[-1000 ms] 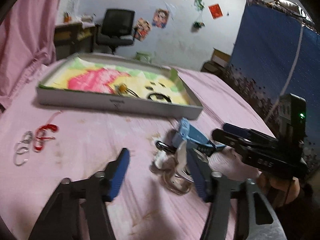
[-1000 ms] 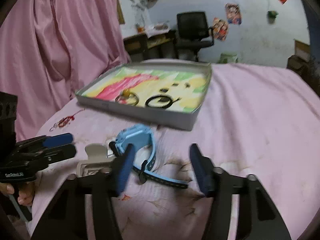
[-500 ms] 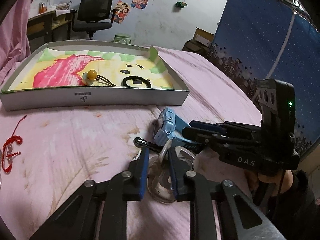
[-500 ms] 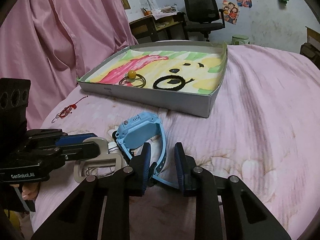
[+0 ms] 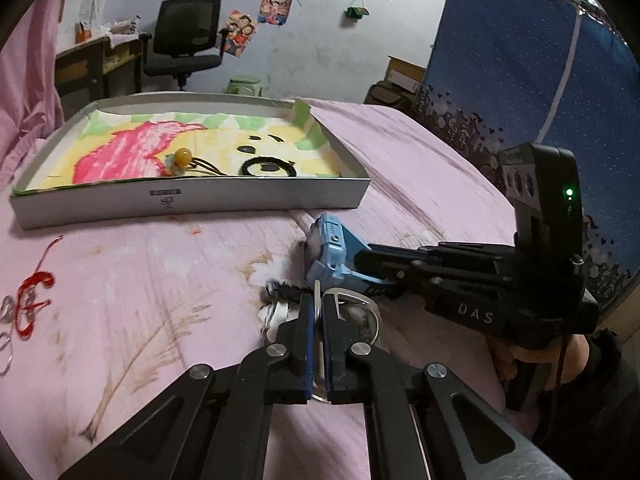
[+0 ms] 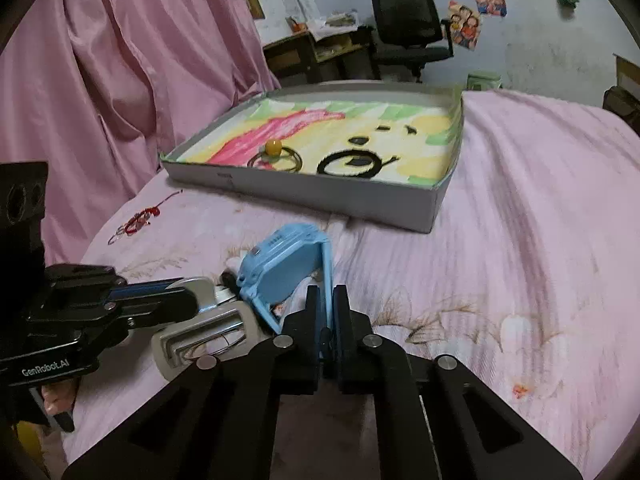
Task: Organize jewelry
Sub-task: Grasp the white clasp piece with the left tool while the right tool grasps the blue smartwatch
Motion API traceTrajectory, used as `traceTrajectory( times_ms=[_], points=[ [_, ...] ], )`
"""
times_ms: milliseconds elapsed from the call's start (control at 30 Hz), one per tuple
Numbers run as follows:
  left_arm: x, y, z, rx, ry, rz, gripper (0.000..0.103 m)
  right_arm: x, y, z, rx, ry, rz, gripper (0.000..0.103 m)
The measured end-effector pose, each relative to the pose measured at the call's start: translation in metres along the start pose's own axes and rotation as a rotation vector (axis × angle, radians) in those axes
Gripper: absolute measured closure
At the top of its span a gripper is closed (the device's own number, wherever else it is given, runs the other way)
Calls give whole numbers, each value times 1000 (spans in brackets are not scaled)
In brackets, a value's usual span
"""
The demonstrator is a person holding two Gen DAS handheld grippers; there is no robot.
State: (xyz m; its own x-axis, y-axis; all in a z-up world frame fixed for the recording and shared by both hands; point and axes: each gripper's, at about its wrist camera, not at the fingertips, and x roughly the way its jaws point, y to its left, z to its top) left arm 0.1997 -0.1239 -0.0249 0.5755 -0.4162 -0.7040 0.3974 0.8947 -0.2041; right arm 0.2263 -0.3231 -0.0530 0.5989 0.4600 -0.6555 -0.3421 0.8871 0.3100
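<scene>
Since the earlier frames, both grippers have gone from spread wide to clamped: the left gripper [image 5: 316, 312] now pinches the rim of the silver metal buckle-shaped clasp [image 5: 352, 300], and the right gripper [image 6: 328, 312] pinches the strap of the light-blue plastic child's smartwatch [image 6: 280, 264].

The pink floral bedsheet [image 6: 520, 240] carries every item. At its far side lies the shallow grey cardboard tray [image 5: 192, 204] lined with a pink, yellow and green drawing. Inside it rest a thin wire bangle with an amber bead [image 5: 183, 158] and, to its right, a black ring-shaped bracelet [image 5: 267, 168].

The smartwatch and clasp lie touching each other on the sheet near the tray's front wall.

Only the left wrist view shows the watch case side-on and the right gripper's green indicator light [image 5: 568, 191]. Only the right wrist view shows the pink curtain [image 6: 120, 80] at left and the clasp's rectangular slot.

A red cord with small silver rings [image 5: 28, 308] lies well apart, at the far left.
</scene>
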Motion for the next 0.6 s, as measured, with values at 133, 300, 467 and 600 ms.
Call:
traceTrajectory(
  times_ms=[133, 300, 467, 600],
  points=[
    [-16, -2, -6, -13, -49, 35, 99, -10, 0, 0, 0, -46, -30, 98],
    [-39, -8, -8, 7, -140, 80, 99, -24, 4, 2, -11, -118, -52, 98],
    [-55, -13, -3, 13, -220, 113, 99, -42, 9, 5, -2, -223, -65, 98],
    [-69, -11, 8, -15, -287, 107, 99, -52, 10, 8, 25, -294, -75, 98]
  ],
)
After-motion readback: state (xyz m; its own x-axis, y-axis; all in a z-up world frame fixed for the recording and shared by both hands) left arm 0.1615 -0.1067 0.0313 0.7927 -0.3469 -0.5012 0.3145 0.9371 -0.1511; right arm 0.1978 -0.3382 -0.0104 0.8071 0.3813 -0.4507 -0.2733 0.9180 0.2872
